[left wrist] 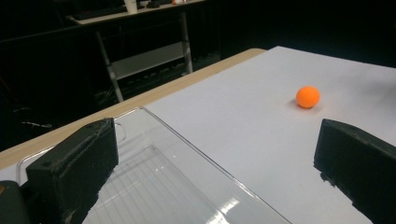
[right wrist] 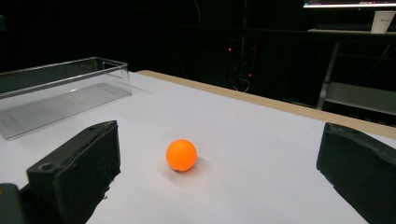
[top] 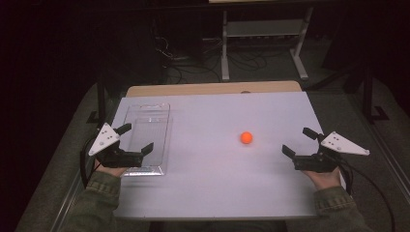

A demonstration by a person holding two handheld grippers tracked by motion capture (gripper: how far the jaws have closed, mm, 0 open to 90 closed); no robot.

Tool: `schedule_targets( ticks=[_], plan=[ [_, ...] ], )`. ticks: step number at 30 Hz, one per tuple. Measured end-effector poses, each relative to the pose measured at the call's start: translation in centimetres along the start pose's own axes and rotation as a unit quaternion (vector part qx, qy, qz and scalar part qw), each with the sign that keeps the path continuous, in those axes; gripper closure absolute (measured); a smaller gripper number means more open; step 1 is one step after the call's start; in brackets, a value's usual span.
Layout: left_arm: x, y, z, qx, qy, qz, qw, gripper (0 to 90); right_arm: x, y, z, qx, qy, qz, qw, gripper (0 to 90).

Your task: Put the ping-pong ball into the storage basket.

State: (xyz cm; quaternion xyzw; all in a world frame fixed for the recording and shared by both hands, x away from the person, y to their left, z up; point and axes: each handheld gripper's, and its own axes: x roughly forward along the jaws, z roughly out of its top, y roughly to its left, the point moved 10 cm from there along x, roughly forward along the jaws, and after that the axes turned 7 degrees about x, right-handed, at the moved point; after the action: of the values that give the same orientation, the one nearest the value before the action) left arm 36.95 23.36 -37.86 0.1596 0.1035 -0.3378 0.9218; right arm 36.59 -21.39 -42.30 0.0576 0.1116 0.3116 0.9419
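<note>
From the high view, the orange ball (top: 246, 137) lies alone on the white table (top: 217, 183), right of centre, well apart from the clear plastic tray (top: 147, 137) at the left; the left gripper (top: 137, 138) hangs over the tray's near end and the right gripper (top: 300, 141) near the table's right edge, each with its jaws spread wide and empty. The left gripper view looks between parted jaws across the tray (left wrist: 154, 177) to the ball (left wrist: 308, 97) farther off on the table. In the right gripper view the ball (right wrist: 181, 155) sits on the table between and just ahead of the open jaws, touching neither, with the tray (right wrist: 60, 93) beyond at the left.
</note>
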Motion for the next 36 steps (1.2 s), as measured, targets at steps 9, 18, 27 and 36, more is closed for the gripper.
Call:
schedule_targets(
  ticks=[9,18,27,36],
  plan=[
    [0.6,-0.2,1.0,0.0,0.002,-0.013,0.9999,0.0,0.1,0.1,-0.1,0.003,0.001,0.005,1.0,0.0],
    [1.7,-0.5,1.9,0.015,0.016,-0.028,0.9994,0.0,0.1,0.2,-0.3,0.004,0.005,0.009,0.9999,0.0],
    [2.8,-1.1,3.2,0.033,0.023,-0.041,0.9984,0.0,0.1,0.2,-0.3,0.006,0.005,0.011,0.9999,0.0],
    [3.5,-1.3,4.2,0.041,0.026,-0.048,0.9977,0.0,0.2,0.3,-0.3,0.007,0.006,0.012,0.9999,0.0]
  ],
)
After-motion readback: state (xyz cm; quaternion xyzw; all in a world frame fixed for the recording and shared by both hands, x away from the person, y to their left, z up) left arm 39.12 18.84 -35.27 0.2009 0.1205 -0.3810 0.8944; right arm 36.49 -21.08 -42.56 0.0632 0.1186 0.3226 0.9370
